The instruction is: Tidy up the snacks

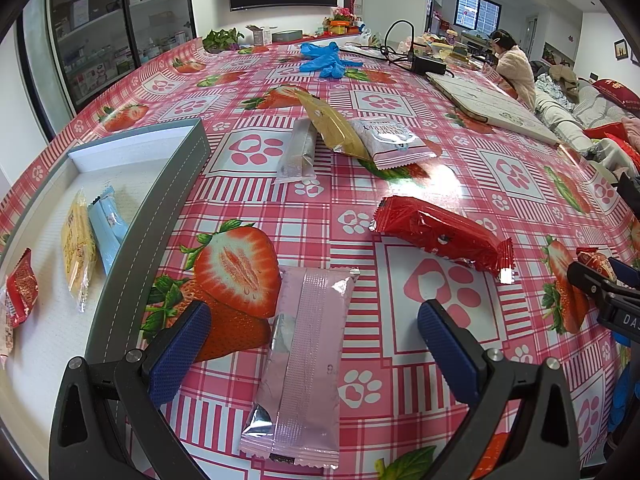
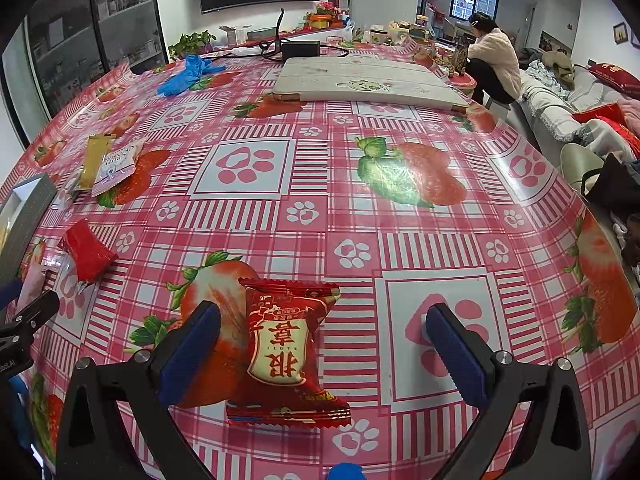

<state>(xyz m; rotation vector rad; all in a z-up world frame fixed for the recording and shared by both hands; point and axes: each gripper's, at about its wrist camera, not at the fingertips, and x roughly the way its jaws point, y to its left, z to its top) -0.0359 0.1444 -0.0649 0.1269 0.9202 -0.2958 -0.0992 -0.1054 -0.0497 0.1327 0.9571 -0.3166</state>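
Lying loose on the table (image 1: 520, 184) are six snacks; three show in the tray (image 1: 132, 248); both hand-held grippers (image 1: 314, 344) (image 2: 322, 344) gape released.

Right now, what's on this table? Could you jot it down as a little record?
surface: strawberry-print tablecloth
tray: grey-rimmed tray, holding three visible snacks
left gripper: open, astride pink snack packet
right gripper: open, astride red snack packet
loose snacks: long red packet, gold packet
other: blue gloves
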